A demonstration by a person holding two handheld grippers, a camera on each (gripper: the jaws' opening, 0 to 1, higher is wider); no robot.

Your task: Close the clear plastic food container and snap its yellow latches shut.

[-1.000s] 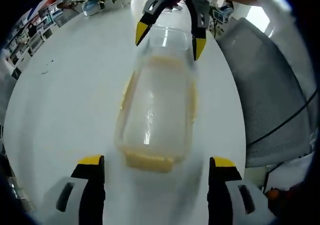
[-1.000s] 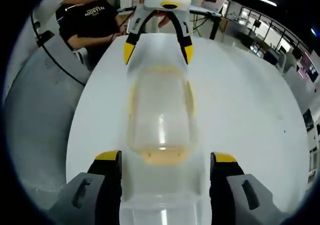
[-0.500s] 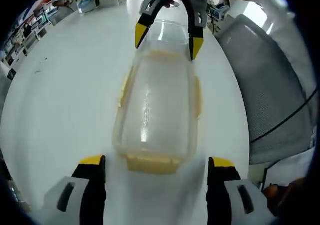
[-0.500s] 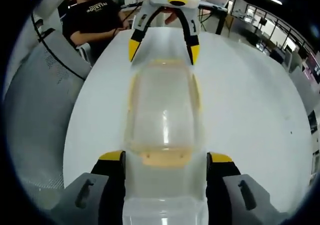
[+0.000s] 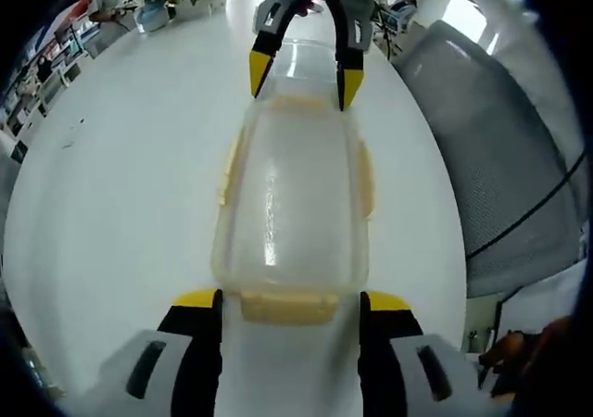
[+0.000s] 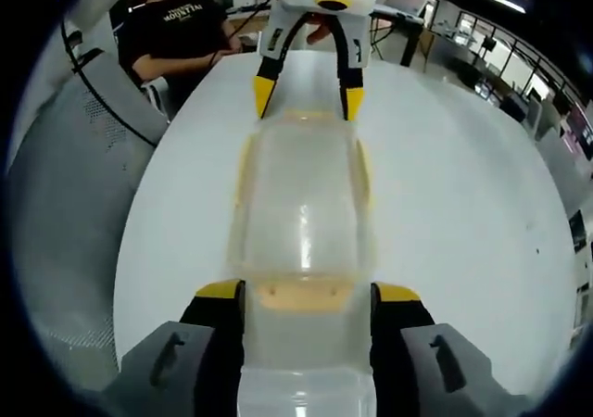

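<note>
Left gripper view, container (image 5: pixel 292 204) lengthwise between both hand-held grippers, lid on

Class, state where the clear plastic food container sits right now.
The clear plastic food container lies lengthwise on the white table, between the left gripper at one short end and the right gripper at the other; a grey mesh chair stands beside the table.

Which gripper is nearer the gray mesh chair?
Hard to call: the chair runs alongside the container, with the left gripper at one end latch and the right gripper at the other.
</note>
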